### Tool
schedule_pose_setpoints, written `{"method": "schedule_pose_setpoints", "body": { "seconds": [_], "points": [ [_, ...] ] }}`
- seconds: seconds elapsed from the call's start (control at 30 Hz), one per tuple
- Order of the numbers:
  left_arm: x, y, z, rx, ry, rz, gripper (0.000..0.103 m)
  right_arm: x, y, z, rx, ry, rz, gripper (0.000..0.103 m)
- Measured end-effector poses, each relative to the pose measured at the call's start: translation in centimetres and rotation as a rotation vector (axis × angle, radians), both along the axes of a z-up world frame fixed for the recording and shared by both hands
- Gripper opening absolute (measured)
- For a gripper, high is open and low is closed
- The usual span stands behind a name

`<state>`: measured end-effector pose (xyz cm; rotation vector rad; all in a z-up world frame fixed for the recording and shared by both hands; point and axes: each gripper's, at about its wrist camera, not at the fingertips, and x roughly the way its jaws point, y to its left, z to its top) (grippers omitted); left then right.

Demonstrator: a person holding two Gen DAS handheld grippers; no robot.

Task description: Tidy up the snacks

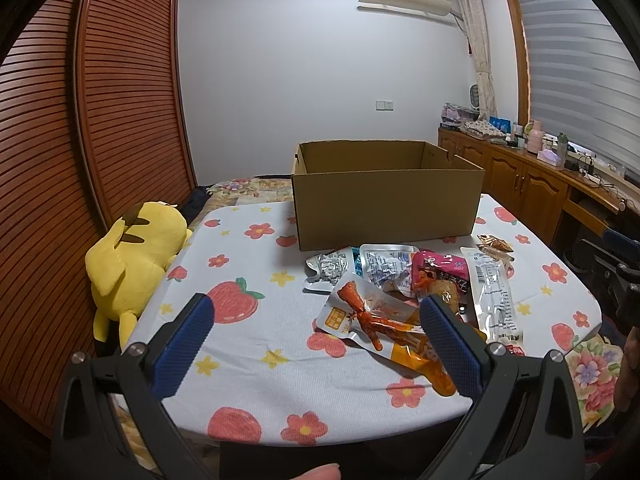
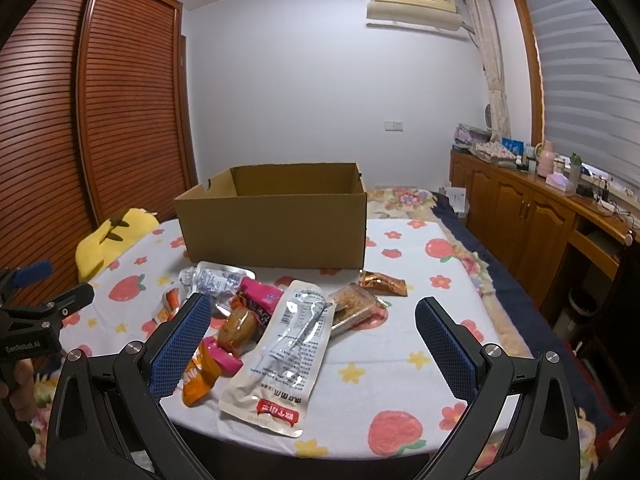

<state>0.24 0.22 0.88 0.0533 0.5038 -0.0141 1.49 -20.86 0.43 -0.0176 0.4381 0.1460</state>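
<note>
**Snacks heaped, box waiting**

Open box (image 1: 386, 194) at mid-frame, mouth up, ready for filling; inside hidden, likely empty. Snacks (image 2: 276, 320) piled just before it, lower centre, within easy reach. Left gripper (image 1: 316, 340) spread wide over the orange packet (image 1: 372, 320), gripping nothing. Right gripper (image 2: 312, 344) likewise agape above the long pouch (image 2: 288, 344), poised for picking.

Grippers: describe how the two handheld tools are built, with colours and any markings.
Both are black plastic frames with silver pivot screws. The left gripper and right gripper each carry two long fingers faced with blue textured pads. The right view shows white "GenRobot.AI" lettering on the left one.
</note>
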Motion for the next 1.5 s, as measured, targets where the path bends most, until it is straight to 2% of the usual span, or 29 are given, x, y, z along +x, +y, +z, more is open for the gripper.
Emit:
{"method": "schedule_pose_setpoints", "body": {
  "seconds": [1.1, 1.5],
  "points": [
    [-0.3, -0.2, 0.6, -0.003, -0.002, -0.004, 0.103, -0.2, 0.0, -0.3, -0.004, 0.0, 0.0, 0.103],
    [0.8, -0.4, -1.9, -0.018, 0.057, -0.017, 0.103, 0.6, -0.2, -1.8, -0.003, 0.048, 0.008, 0.103]
  ]
}}
